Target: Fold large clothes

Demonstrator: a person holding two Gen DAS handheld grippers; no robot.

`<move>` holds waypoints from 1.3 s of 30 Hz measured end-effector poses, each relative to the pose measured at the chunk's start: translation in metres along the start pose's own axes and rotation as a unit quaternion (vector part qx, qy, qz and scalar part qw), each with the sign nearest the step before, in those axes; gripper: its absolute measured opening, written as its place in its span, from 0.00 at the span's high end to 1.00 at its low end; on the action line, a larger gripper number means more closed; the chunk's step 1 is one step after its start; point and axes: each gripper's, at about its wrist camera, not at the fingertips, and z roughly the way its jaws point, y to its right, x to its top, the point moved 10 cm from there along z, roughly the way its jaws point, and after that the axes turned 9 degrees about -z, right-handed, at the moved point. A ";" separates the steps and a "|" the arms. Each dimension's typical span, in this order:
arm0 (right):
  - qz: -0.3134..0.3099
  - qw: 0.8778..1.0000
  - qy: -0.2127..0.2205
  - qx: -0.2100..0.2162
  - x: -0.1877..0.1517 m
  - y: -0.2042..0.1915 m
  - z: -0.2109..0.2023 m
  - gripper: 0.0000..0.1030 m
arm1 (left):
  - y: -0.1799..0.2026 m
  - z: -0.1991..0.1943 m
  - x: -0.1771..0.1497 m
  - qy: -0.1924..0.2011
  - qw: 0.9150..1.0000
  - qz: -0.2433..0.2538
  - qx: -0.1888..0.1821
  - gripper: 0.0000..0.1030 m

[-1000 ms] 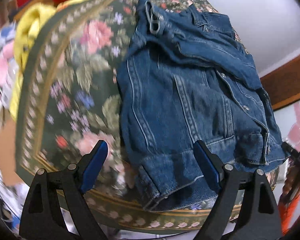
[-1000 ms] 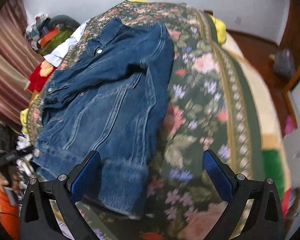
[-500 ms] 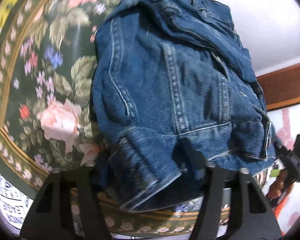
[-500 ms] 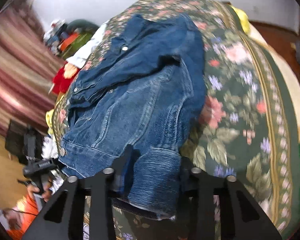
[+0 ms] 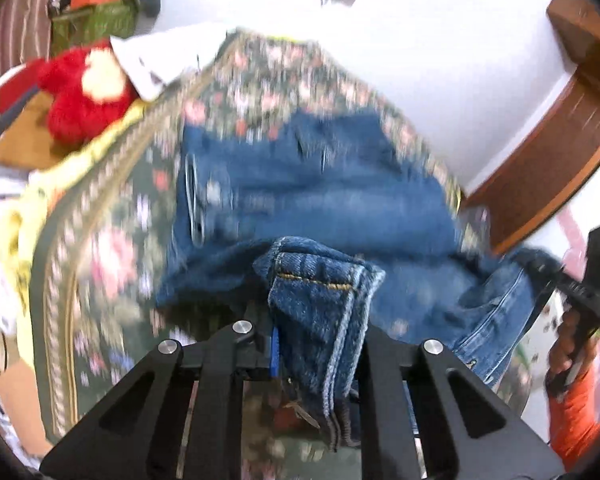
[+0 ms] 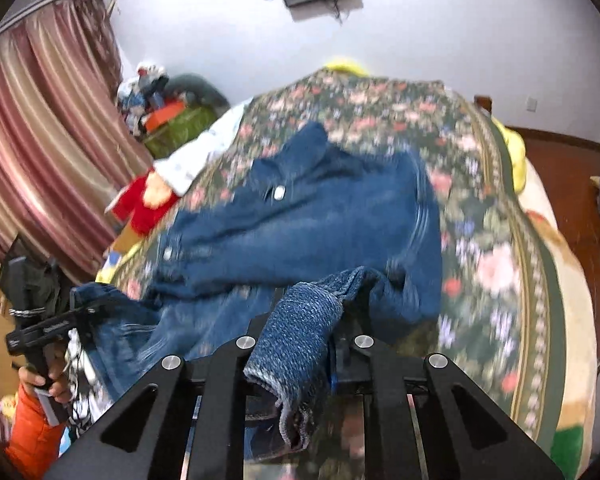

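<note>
a blue denim jacket [image 6: 320, 216] with yellow stitching is lying on a dark green bedspread [image 6: 492, 248] showing pink flowers. a red plush toy [image 5: 84, 92] is sitting by maroon striped curtains [image 6: 48, 128]; an orange sleeve [image 5: 576, 420] is showing.

Coarse blue denim jacket [image 5: 320, 208] on matt floral woven bedspread [image 5: 112, 248].

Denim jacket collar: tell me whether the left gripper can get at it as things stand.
Probably not yet. The left gripper is shut on the denim jacket's hem, and its jaws have just been closing on it. The collar lies at the far end on the floral bedspread, uncovered, so letting go first would free the way.
</note>
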 end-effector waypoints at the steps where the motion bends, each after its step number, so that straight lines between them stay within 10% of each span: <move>1: 0.004 1.000 0.012 -0.010 0.014 0.007 0.003 0.87 | -0.001 -0.004 0.014 0.014 1.000 -0.003 -0.002 0.86; 18: 0.047 0.996 0.014 -0.073 0.129 0.078 0.132 0.88 | -0.040 0.100 0.155 0.052 0.995 -0.048 0.069 0.86; 28: 0.066 0.991 -0.072 -0.087 0.092 0.115 0.238 0.87 | -0.097 0.199 0.145 -0.034 0.988 -0.090 0.122 0.81; 39: 0.080 0.990 -0.115 0.001 0.079 0.114 0.218 0.80 | -0.096 0.203 0.127 -0.071 0.987 -0.027 0.144 0.78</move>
